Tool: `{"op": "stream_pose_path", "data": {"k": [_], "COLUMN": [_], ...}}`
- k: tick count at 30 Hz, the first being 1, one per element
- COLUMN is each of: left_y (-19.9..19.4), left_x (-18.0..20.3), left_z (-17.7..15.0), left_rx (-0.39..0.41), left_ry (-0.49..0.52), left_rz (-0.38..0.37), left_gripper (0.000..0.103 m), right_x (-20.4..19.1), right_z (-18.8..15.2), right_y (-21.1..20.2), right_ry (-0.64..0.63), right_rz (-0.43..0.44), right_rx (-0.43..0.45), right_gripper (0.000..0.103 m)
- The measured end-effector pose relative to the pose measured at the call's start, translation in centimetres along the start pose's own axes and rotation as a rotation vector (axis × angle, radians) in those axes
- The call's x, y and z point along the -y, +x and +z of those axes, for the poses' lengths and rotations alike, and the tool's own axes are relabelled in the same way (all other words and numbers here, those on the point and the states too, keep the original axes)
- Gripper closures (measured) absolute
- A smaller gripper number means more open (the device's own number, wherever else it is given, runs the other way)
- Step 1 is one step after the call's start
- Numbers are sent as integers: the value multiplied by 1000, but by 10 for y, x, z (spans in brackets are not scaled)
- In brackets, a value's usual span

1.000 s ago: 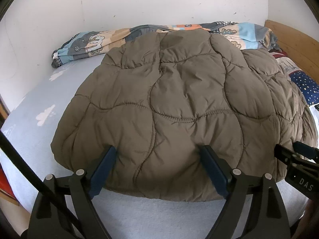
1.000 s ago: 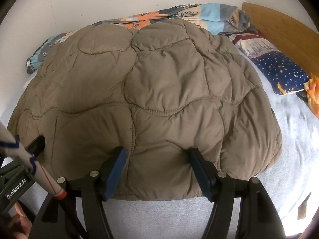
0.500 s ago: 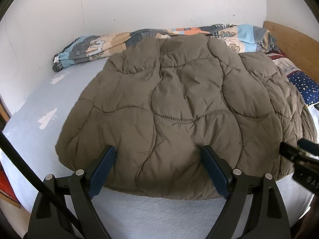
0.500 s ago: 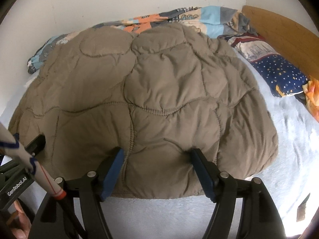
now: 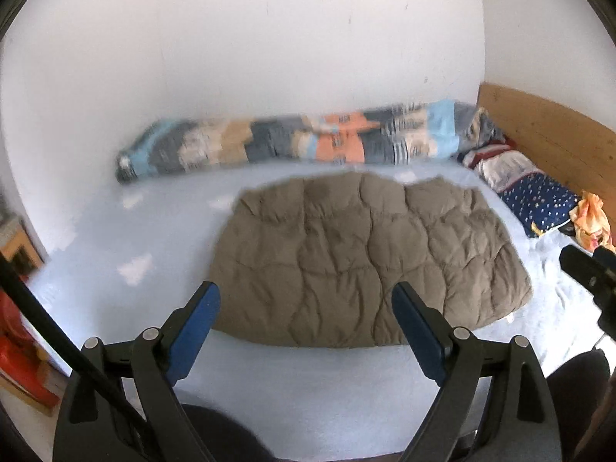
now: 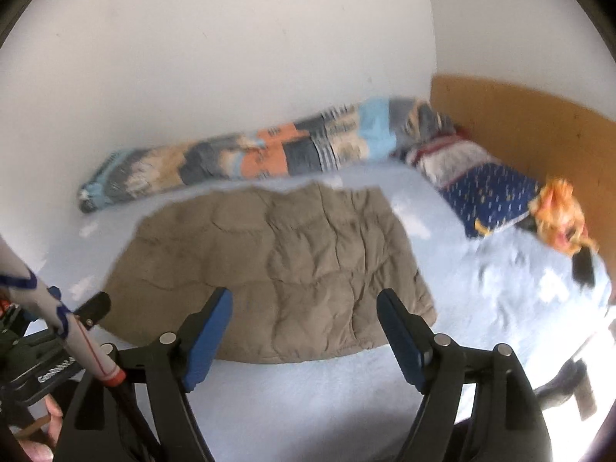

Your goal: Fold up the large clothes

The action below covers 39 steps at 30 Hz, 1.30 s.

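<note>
Jaws wide and empty on the left gripper (image 5: 306,317): in the left wrist view it has pulled back and up off the brown quilted jacket (image 5: 369,265), which now lies folded flat on the bed (image 5: 115,238), near the rolled patterned blanket (image 5: 308,142).

From the right wrist, the right gripper (image 6: 304,329) is opening too, nothing between its jaws, the jacket clear beyond. This fold looks finished.

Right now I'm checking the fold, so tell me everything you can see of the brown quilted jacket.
The brown quilted jacket looks puffy and padded, stitched in wavy panels, olive-brown. It lies flat, folded into a compact, rounded block, on the light blue bedsheet, short of the patterned rolled blanket. Nothing but the sheet touches it; neither gripper holds it.
</note>
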State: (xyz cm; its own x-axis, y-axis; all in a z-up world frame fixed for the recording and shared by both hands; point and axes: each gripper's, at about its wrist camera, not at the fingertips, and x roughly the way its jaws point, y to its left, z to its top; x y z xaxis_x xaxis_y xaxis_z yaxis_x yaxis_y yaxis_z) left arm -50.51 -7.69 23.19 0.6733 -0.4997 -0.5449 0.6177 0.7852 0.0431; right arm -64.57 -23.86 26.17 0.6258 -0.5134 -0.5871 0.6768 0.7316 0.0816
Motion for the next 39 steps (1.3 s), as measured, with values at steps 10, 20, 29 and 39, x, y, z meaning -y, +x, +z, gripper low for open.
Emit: {"op": "stream_pose_path", "data": {"k": [10, 20, 29, 39], "left_y": [-105, -97, -64, -38], "left_x": [-14, 2, -4, -5], "left_z": [14, 17, 23, 21], "left_rx": [180, 117, 27, -15], "left_ry": [-37, 36, 5, 18], "left_rz": [-26, 86, 83, 80], "left_gripper": [2, 2, 2, 2], "right_x": [-21, -28, -36, -45], "right_z": [12, 4, 7, 7], "right_y": [-103, -100, -91, -66], "right_ry": [-39, -44, -101, -125], "right_rz": [94, 101, 98, 92], "right_rx": [134, 101, 120, 79], "right_gripper": [9, 9, 9, 9]}}
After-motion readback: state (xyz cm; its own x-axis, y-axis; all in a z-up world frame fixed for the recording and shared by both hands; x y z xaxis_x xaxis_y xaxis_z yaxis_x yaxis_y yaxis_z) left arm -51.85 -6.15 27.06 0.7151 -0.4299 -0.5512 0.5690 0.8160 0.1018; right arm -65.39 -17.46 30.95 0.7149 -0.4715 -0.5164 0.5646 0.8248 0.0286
